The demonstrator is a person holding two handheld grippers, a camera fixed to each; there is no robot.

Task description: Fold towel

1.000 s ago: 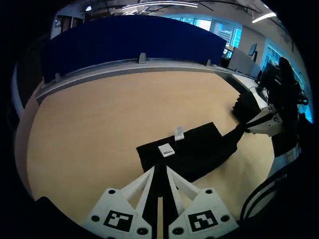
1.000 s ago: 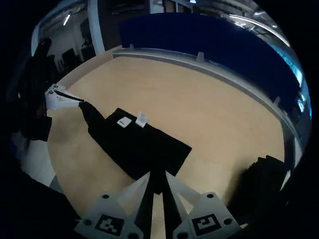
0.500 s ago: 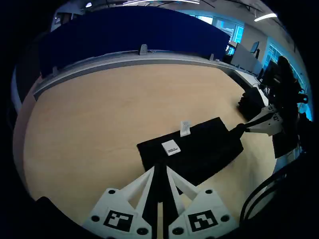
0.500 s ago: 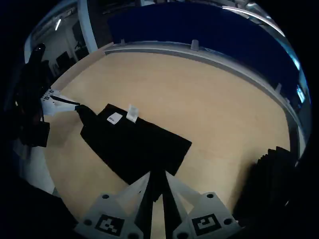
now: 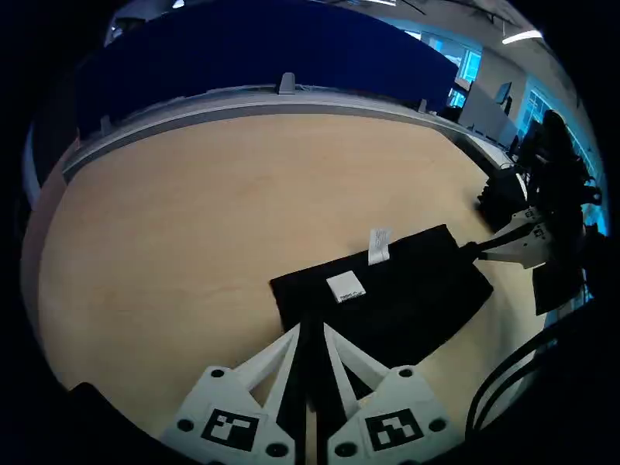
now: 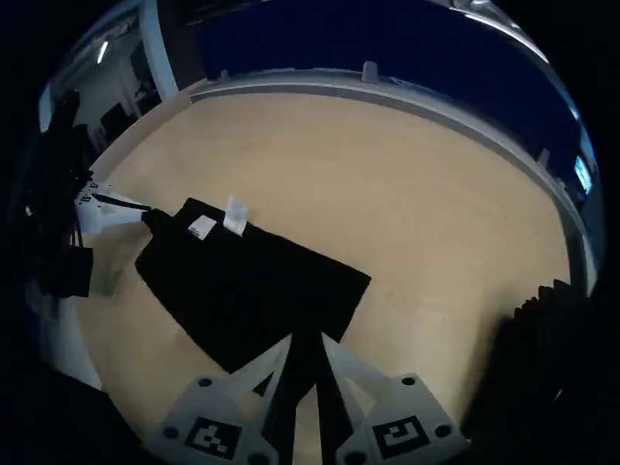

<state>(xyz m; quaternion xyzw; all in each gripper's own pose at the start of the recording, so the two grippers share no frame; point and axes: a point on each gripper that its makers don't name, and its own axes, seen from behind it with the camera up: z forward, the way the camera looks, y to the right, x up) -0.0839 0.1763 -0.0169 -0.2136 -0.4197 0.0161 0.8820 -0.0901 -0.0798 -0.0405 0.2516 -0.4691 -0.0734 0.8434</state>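
left gripper view, left gripper (image 5: 314, 335): bottom centre, jaws pinched together on near edge of towel
towel (image 5: 403, 294): black, flat on tabletop (image 5: 194, 217), ahead of jaws and stretching to their right
labels: white tag (image 5: 379, 246) at far edge, white patch (image 5: 346, 287) just ahead of jaws
right gripper (image 5: 521, 243): far right of jaws, closed on towel's far corner
right gripper view, right gripper (image 6: 308, 345): bottom centre, jaws closed on near towel corner
towel (image 6: 248, 283): ahead and left of jaws, flat
left gripper (image 6: 108, 211): far left, clamped on opposite corner
dark stack (image 6: 542, 349): right of jaws, contents unclear
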